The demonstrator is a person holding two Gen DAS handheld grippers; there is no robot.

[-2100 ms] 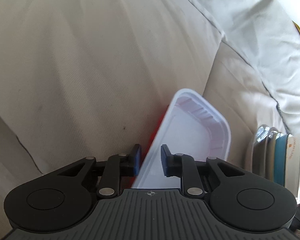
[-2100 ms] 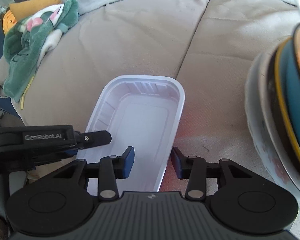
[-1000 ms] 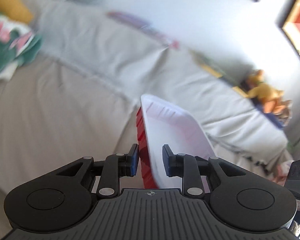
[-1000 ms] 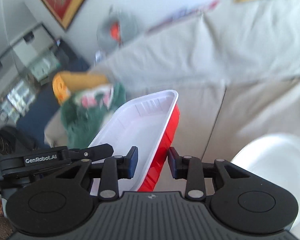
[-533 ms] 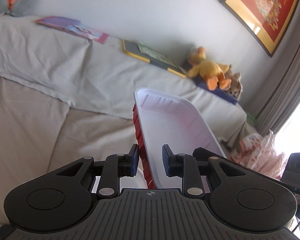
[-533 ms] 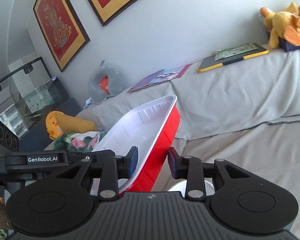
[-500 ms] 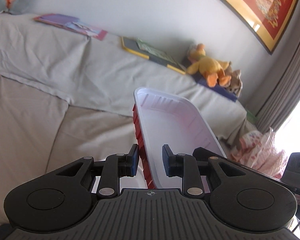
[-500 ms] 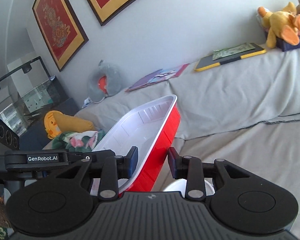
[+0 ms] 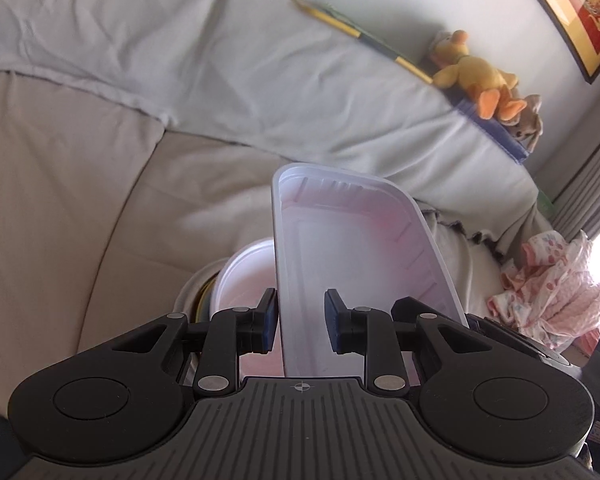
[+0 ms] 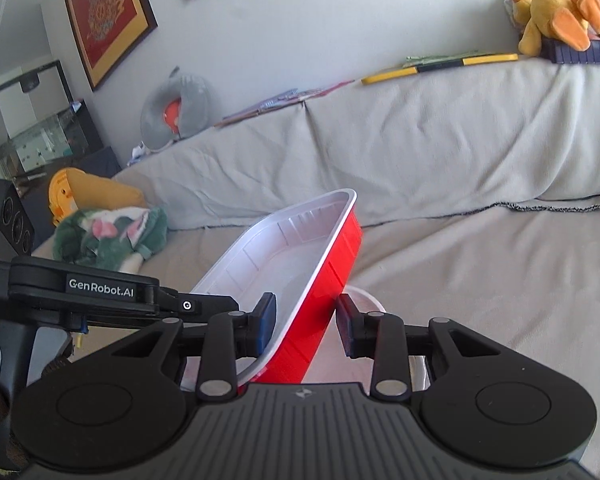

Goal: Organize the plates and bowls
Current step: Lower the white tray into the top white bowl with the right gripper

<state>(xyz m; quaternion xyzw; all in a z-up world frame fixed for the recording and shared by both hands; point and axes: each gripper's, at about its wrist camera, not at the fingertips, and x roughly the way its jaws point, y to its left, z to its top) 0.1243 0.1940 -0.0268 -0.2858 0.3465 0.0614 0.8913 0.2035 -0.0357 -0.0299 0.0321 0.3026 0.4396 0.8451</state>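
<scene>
Left gripper and right gripper, each clamped on a long rim of the red-and-white tray, have swung it from the bare cushion to just above the white bowl topping the dish stack; lowering onto that bowl probably follows.

Our left gripper and right gripper are black, with ribbed grey bases, silver pivot screws, blue-padded fingers and white "GenRobot.AI" lettering.
</scene>
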